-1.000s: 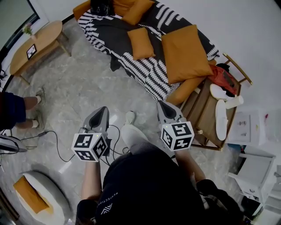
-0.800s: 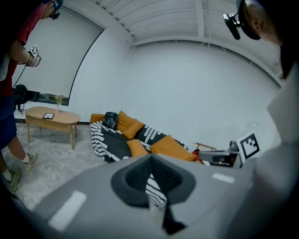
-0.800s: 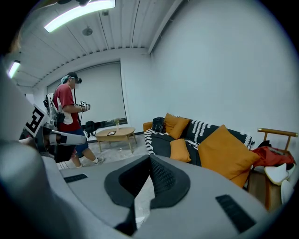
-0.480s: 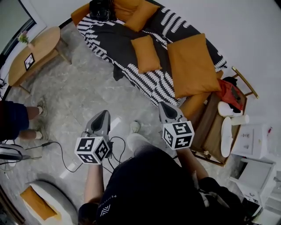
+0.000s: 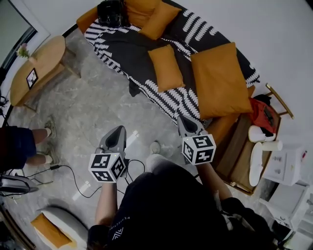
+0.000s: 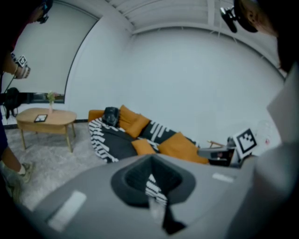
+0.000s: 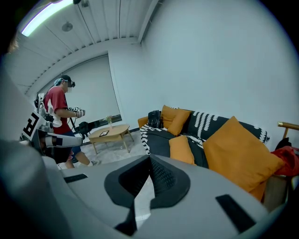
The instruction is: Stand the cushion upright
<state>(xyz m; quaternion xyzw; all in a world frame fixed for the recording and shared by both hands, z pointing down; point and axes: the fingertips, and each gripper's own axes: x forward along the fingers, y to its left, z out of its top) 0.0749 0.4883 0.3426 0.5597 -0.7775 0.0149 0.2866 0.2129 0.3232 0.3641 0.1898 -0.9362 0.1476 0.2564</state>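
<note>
A small orange cushion (image 5: 166,67) lies flat on the seat of the sofa (image 5: 122,49), which is covered by a black-and-white throw. The same cushion shows in the left gripper view (image 6: 143,147) and the right gripper view (image 7: 181,149). A large orange cushion (image 5: 222,80) leans beside it at the right. Both grippers hang over the floor short of the sofa and point at it. My left gripper (image 5: 119,129) is shut and empty. My right gripper (image 5: 184,118), nearer the sofa's front edge, is also shut and empty.
A wooden coffee table (image 5: 36,63) stands far left, a wooden rack with red cloth (image 5: 261,114) at the sofa's right end. A black bag (image 5: 112,10) sits on the sofa's far end. Cables (image 5: 73,171) trail on the floor; another person's legs (image 5: 29,146) stand left.
Both grippers have come forward toward the sofa, which now sits lower and nearer in the head view. Their jaws have stayed shut.
</note>
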